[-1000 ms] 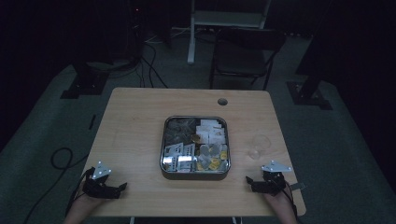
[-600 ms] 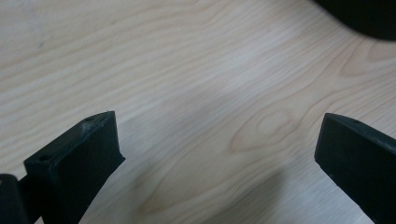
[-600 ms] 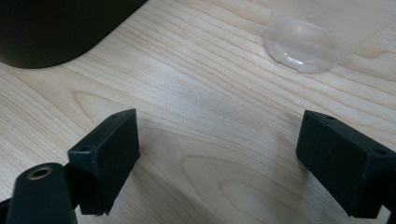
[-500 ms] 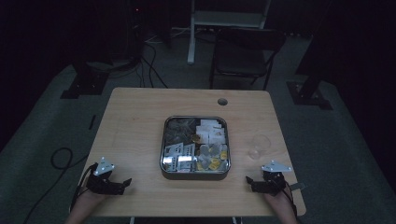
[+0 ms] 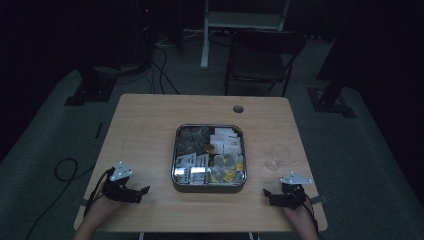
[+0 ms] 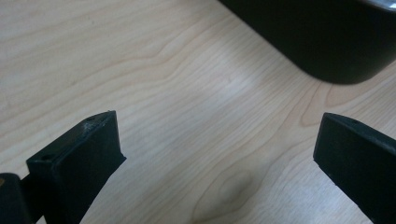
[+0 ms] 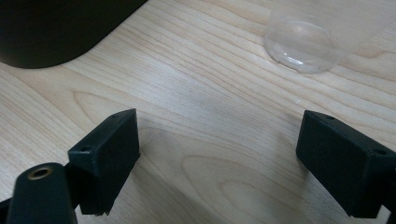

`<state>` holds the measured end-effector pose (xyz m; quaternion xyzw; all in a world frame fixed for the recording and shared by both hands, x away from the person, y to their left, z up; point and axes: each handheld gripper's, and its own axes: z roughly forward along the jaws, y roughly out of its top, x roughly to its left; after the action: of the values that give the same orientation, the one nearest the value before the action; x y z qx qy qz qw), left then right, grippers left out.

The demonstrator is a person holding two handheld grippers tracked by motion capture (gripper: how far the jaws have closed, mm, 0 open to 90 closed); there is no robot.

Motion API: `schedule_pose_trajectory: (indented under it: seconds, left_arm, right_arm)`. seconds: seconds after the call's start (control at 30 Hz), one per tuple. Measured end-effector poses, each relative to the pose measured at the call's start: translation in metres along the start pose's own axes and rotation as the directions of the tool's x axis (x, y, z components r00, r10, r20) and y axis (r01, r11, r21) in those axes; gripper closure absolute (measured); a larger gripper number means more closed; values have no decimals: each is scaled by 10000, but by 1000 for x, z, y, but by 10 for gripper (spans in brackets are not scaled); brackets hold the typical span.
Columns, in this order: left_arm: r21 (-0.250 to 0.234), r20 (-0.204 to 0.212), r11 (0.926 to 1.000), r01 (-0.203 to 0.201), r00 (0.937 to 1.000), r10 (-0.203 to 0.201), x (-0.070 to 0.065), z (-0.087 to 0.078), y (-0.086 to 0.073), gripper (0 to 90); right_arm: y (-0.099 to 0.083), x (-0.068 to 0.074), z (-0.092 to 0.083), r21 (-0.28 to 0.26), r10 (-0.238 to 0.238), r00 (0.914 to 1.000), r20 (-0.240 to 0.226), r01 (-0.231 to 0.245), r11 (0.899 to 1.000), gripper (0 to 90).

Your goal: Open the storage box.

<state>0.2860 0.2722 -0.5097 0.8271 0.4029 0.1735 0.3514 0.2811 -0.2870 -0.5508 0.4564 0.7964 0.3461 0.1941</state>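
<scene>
Wooden table [image 5: 150,130], metal tray [image 5: 209,183] of packets seen from above, clear cup [image 7: 301,44] close ahead of right gripper [image 7: 219,158], both grippers' fingers apart

Left claw [image 5: 141,192] gaping, right claw [image 5: 268,194] gaping

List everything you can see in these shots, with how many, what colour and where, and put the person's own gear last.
Table: one, light wood, centre of the high view.
Tray: one, square, silvery metal, mid-table, holding a mix of white, grey and yellow small items too small to identify.
Clear cup: one, transparent, on the table right of the tray.
Chair: one, dark, on the floor beyond the table.
Cables: several, black, on the floor at the far left.
Left hand-held gripper: one, black, near-left table edge, jaws wide open over bare wood.
Right hand-held gripper: one, black, near-right table edge, jaws wide open, empty.
</scene>
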Motion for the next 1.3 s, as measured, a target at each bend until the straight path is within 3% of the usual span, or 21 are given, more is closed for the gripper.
schedule_pose_trajectory:
  seconds: [0.7, 1.3]
  left_arm:
    - [-563, 617, 9969, -545, 9964, 579, -8, 5, 34, 15]
    - [-789, 1062, 9902, -1150, 9867, 1231, -22, 16, 68, 16]
  right_arm:
    - [0, 0, 0, 6, 18, 10000, 17, -18, 10000, 129]
    - [0, 0, 0, 1, 52, 10000, 47, -52, 10000, 133]
